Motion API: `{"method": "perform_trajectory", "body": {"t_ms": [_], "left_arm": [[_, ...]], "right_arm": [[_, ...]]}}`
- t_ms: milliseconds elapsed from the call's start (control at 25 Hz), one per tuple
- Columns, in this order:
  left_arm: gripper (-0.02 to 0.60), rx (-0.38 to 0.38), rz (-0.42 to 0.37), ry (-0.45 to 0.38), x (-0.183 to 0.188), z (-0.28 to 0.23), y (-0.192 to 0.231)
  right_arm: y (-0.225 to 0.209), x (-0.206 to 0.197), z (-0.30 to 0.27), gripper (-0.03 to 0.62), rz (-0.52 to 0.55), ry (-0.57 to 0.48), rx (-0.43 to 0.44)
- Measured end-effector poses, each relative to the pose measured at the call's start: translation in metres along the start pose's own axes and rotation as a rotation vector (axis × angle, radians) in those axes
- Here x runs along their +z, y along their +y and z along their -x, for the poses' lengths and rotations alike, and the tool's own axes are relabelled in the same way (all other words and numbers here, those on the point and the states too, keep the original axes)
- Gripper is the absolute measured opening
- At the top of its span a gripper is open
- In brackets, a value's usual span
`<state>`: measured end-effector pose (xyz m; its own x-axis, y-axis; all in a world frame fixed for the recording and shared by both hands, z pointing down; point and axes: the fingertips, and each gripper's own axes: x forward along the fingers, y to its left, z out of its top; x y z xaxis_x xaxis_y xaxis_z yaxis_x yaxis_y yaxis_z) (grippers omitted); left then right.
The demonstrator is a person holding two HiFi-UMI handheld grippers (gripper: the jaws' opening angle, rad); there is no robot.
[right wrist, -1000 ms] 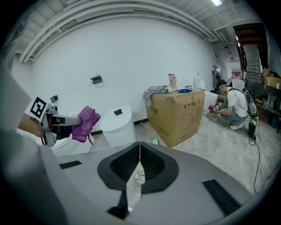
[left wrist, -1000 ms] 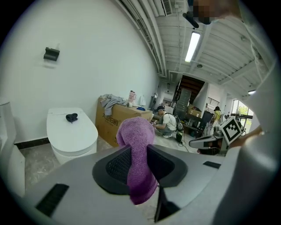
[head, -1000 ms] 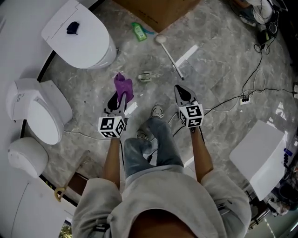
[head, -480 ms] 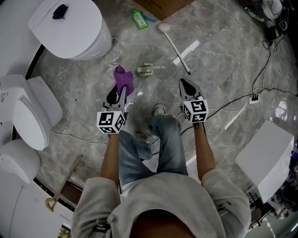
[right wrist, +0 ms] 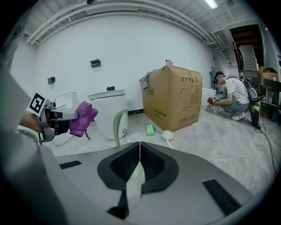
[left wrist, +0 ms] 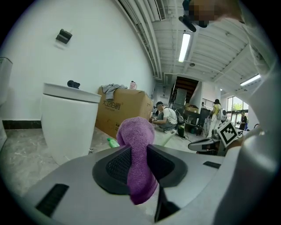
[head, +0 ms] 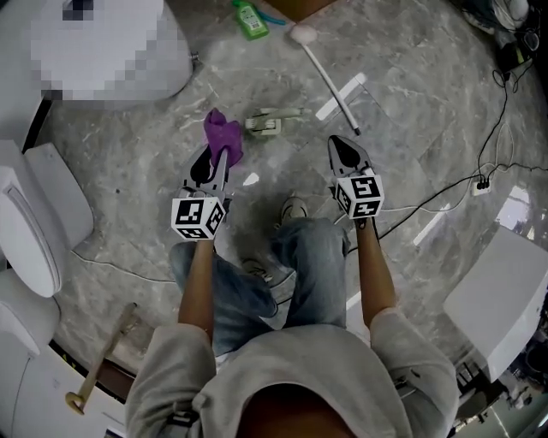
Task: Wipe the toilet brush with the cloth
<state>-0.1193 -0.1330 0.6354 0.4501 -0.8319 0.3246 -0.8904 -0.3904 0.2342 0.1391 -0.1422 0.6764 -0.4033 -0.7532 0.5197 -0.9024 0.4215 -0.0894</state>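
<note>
Both grippers have dropped toward the grey marble floor (head: 411, 111) as the person crouches, and the brush now sits closer ahead of them.

Location: the white long-handled toilet brush (head: 328, 79) lies flat on the floor, apart from both grippers. Its round head is at the far end, near the green plastic bottle (head: 250, 19); its handle tip is nearest the right gripper (head: 341, 150).

Jaw state:
- The left gripper (head: 214, 162) is clamped on the purple terry cloth (head: 222, 133).
- The right gripper's jaws are pressed together with nothing between them.

Handling (judged):
- The brush is probably light, with a stiff, thin handle likely to roll or skid on smooth stone. Grip mid-handle, clear of the head.
- The cloth is soft and limp, so it should wrap round the handle.

Count: one brush, one cloth, one bottle, two grippers.
</note>
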Motion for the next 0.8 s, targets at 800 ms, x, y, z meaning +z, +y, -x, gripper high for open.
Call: {"method": "perform_trajectory", "body": {"t_ms": [800], "left_arm": [[0.120, -0.027, -0.079, -0.124, -0.061, -0.042, 0.021]], "right_arm": [[0.025, -0.087, -0.095, 0.031, 0.026, -0.076, 0.065]]}}
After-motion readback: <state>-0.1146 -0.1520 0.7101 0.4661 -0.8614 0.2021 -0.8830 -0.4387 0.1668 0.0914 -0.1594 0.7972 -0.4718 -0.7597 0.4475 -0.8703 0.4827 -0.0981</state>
